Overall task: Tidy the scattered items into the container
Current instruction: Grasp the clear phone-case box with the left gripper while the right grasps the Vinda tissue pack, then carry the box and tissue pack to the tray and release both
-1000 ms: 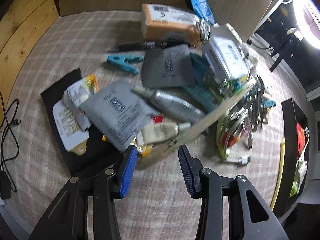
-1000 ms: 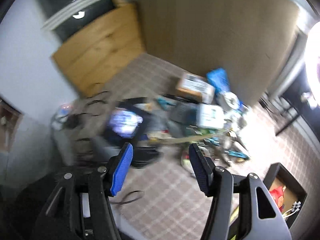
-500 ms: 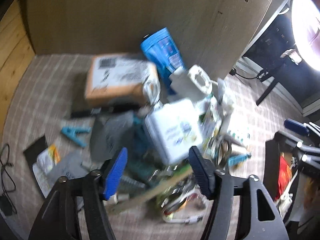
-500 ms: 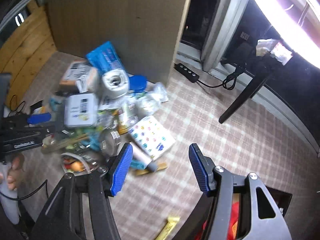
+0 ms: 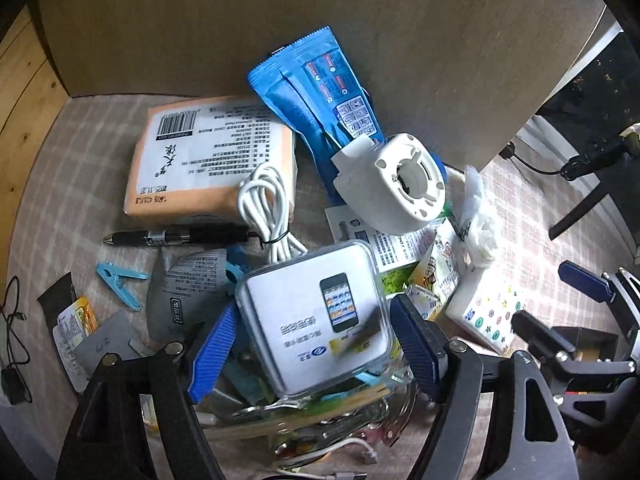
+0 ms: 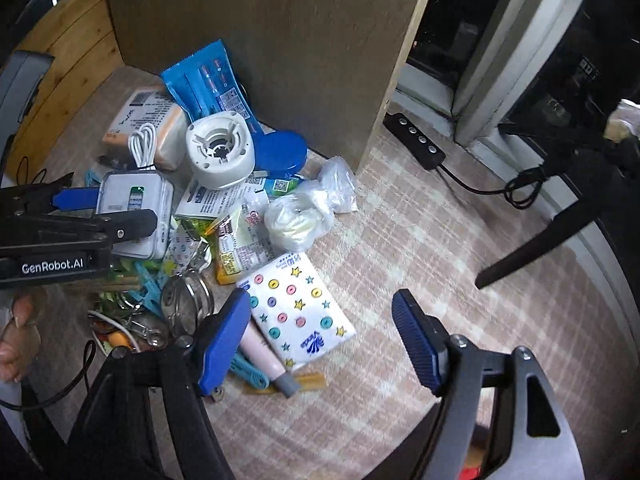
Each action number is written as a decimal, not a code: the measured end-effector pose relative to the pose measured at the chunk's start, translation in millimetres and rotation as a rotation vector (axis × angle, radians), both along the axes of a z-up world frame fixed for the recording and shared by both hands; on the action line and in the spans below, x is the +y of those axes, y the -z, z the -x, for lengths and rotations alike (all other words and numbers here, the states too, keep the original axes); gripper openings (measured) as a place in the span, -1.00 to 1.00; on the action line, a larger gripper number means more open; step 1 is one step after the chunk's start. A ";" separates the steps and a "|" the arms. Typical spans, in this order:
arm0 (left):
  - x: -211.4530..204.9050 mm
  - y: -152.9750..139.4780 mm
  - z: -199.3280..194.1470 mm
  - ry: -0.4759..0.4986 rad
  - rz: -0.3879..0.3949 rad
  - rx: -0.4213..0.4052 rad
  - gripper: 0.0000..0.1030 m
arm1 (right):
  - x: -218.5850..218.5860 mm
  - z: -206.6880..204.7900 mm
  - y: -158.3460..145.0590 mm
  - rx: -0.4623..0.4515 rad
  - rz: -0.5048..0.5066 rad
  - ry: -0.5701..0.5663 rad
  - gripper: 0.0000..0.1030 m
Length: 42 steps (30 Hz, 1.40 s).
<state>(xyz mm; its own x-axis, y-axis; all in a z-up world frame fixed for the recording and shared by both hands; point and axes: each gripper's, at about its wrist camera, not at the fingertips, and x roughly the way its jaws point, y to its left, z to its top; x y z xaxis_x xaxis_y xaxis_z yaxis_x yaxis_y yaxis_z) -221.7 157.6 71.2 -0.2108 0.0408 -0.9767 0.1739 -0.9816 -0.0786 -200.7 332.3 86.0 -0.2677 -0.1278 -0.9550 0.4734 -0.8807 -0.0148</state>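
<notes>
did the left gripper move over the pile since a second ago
Yes. The left gripper has travelled across the pile toward the brown board behind it; its jaws, just opening, now straddle the white phone box without pressing it.

The cloth [image 6: 400,248] under the pile is beige with a pale check. A bright blue pouch [image 5: 316,80] leans against a plain brown board [image 5: 280,20]. The far-left packet [image 5: 208,160] is orange with a white label and black barcode. The tissue pack [image 6: 298,312] is white with coloured stars and rings. Both grippers carry blue pads [image 6: 222,340] on black frames.
</notes>
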 end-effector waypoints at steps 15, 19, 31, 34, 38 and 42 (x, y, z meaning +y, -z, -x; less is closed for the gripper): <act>-2.4 17.2 0.6 0.012 0.022 -0.043 0.47 | -5.0 8.7 32.7 -0.042 -0.013 -0.019 0.41; -3.3 16.1 -5.0 0.024 0.024 -0.039 0.47 | -10.6 4.8 34.2 -0.065 -0.001 -0.036 0.41; -15.4 8.1 -14.9 0.025 0.029 -0.017 0.44 | -2.2 6.1 40.8 -0.103 0.025 0.028 0.27; -13.9 3.0 -18.1 0.037 0.036 -0.002 0.43 | 8.8 9.8 36.1 -0.109 0.038 0.075 0.03; -9.9 -3.4 -22.9 0.062 0.057 0.017 0.43 | 19.2 9.7 32.5 -0.112 0.060 0.108 0.01; -10.8 -10.1 -27.9 0.069 0.053 0.026 0.43 | 25.1 7.3 28.1 -0.099 0.068 0.141 0.00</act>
<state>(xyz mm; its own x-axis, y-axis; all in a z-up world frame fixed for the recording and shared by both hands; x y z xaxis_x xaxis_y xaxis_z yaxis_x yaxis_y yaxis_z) -193.8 146.8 81.2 -0.2344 0.0045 -0.9721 0.1040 -0.9941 -0.0297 -208.0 357.4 57.9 -0.1928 -0.1607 -0.9680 0.3418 -0.9357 0.0872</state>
